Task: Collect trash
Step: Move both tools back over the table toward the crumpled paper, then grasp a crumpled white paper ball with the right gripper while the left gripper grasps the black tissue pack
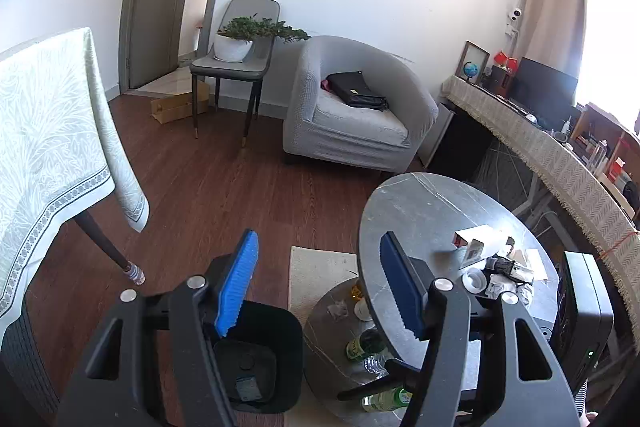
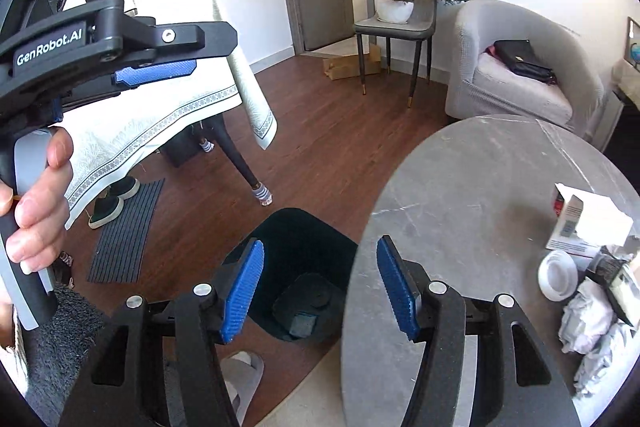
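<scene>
A black trash bin (image 1: 280, 319) stands on the wood floor beside the round grey table (image 1: 420, 203); a small flat item (image 1: 246, 389) lies at its bottom. My left gripper (image 1: 318, 287) is open and empty, its pads straddling the bin and the table edge. Trash is piled at the table's right: a white carton (image 2: 588, 223), a white round lid (image 2: 556, 277) and crumpled tissues (image 2: 588, 323). My right gripper (image 2: 320, 291) hangs open and empty above the bin (image 2: 304, 227) and the table rim (image 2: 360, 227). A hand (image 2: 36, 195) holds the other gripper's handle at the left.
Bottles (image 1: 366, 345) sit on a lower round shelf under the table. A cloth-covered table (image 1: 48, 131) with a dark leg stands left. A grey armchair (image 1: 360, 123), a chair with a potted plant (image 1: 236, 43), a floor mat and shoes (image 2: 116, 199), and a black box (image 1: 586, 307) surround the spot.
</scene>
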`<state>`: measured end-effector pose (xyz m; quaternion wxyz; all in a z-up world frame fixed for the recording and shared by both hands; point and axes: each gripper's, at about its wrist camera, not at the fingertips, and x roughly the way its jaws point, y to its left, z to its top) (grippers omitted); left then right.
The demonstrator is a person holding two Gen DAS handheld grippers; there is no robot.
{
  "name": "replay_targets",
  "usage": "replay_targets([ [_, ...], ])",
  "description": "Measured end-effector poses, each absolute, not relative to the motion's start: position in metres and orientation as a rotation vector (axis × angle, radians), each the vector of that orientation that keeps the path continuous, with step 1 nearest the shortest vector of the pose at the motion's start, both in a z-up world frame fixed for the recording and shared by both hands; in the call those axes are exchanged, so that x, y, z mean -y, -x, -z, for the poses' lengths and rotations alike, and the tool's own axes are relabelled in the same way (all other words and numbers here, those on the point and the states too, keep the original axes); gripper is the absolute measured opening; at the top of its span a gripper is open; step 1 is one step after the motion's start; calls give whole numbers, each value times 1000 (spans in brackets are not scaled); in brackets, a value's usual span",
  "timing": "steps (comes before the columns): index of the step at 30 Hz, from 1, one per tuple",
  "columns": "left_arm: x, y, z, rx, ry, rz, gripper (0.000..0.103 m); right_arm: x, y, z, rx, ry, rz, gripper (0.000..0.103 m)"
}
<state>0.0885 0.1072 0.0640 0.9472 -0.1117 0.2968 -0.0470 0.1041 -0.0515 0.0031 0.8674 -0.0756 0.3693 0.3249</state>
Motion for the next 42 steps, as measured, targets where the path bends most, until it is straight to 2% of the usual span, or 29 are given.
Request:
replay_targets([
  [23, 38, -121, -43, -674, 101, 317, 72, 218, -90, -3, -726, 30, -427, 60],
  [36, 80, -131, -28, -710, 82, 358, 73, 263, -74, -10, -661, -27, -441, 61],
  [42, 90, -134, -22, -731, 76, 369, 73, 273, -82, 8, -721, -15, -375, 64],
])
